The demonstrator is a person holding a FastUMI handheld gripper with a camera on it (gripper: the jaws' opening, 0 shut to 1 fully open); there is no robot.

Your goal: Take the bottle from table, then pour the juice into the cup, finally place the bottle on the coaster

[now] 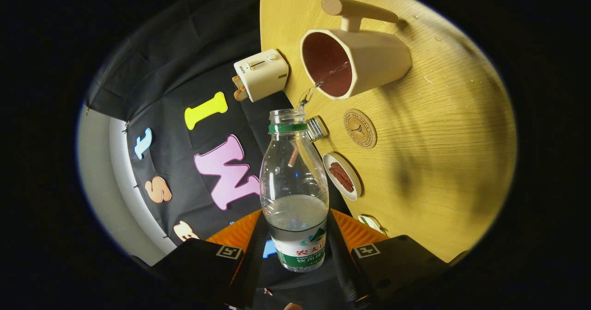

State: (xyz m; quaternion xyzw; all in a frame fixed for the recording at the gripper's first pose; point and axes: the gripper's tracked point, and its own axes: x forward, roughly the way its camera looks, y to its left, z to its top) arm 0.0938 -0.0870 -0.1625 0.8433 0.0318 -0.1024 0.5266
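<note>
My gripper [295, 236] is shut on a clear plastic bottle [294, 185] with a green neck ring and a green-and-white label, held by its lower body between the fingers. The bottle is uncapped and tipped, and clear liquid fills its lower part. A thin stream [310, 93] runs from its mouth into the cream cup [355, 63], which has a dark red inside and a long handle. The cup stands on the wooden table [438, 139] beyond the bottle's mouth. A round cork coaster [360, 128] lies on the table beside the cup, near the bottle's neck.
A cream toaster [261, 74] with a slice of toast sits at the table's edge beside the cup. A small ribbed metal object [316, 129] lies by the coaster. A white oval dish [342, 176] holding brown strips rests near the bottle's shoulder.
</note>
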